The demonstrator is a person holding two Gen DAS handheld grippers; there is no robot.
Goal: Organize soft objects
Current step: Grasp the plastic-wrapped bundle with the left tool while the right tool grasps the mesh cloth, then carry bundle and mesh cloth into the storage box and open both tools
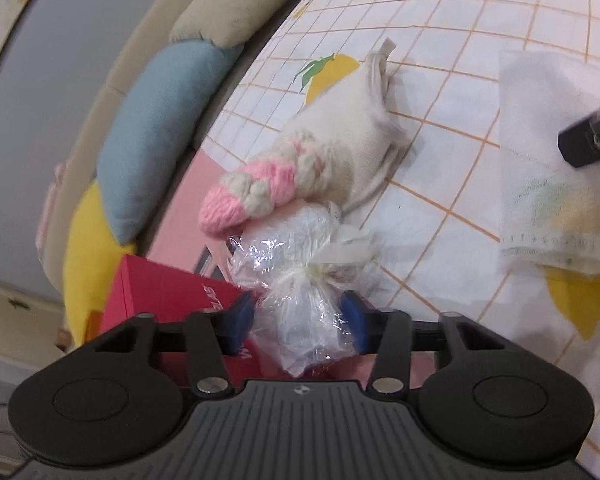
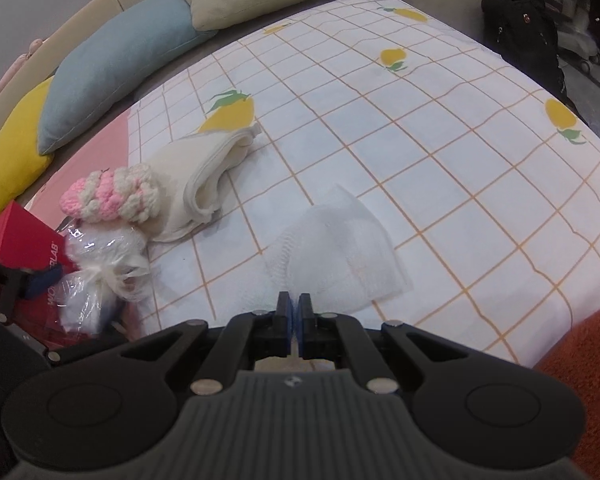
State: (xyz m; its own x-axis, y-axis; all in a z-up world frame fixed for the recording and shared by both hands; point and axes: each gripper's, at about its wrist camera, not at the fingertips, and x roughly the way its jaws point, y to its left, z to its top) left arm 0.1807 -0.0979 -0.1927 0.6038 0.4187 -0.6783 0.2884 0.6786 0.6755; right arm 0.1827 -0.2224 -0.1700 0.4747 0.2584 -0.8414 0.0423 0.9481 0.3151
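Left wrist view: the left tongs (image 1: 298, 322) are closed on a clear plastic bag of white soft stuff (image 1: 300, 288), blue pads pressing its sides, at the edge of the bed (image 1: 460, 160) over a red box (image 1: 160, 296). Just beyond lie a pink-and-white knitted piece (image 1: 256, 188) and a folded cream cloth (image 1: 352, 128), touching one another. In the right wrist view the right tongs (image 2: 294, 312) are closed on the near edge of a white gauzy cloth (image 2: 340, 248) lying on the checked sheet, well apart from the bag.
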